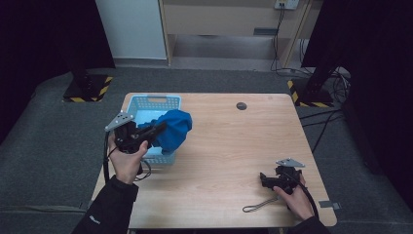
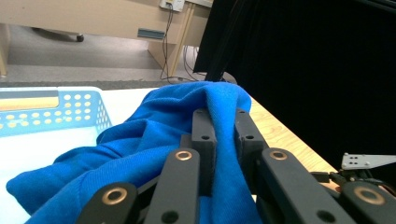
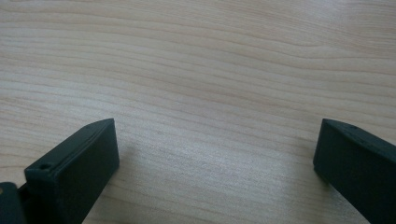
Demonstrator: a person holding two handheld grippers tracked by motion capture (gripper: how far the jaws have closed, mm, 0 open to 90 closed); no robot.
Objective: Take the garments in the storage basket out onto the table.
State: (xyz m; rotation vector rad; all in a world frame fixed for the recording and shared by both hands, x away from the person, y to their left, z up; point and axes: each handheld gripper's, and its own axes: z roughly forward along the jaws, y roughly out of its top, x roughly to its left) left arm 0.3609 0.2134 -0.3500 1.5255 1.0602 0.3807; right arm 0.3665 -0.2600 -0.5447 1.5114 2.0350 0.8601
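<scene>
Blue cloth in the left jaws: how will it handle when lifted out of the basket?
Probably floppy: the blue cloth folds and sags around the left gripper, whose jaws pinch a ridge. Likely light, since one pinch holds it bunched over the basket. Its loose end may drag on the rim.

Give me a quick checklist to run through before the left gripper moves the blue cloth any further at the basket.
1. Left gripper clamped on the blue cloth: ok, a fold is pinched between the jaws.
2. Cloth lifted clear of the light blue basket: not ok, it drapes over the basket's right side in the high view.
3. Cloth free of snags on the basket's holes: cannot tell.
4. Right gripper out of the way: ok, it sits near the table's right front, far from the basket.
5. Right gripper empty: ok, jaws wide apart over bare wooden table.
</scene>
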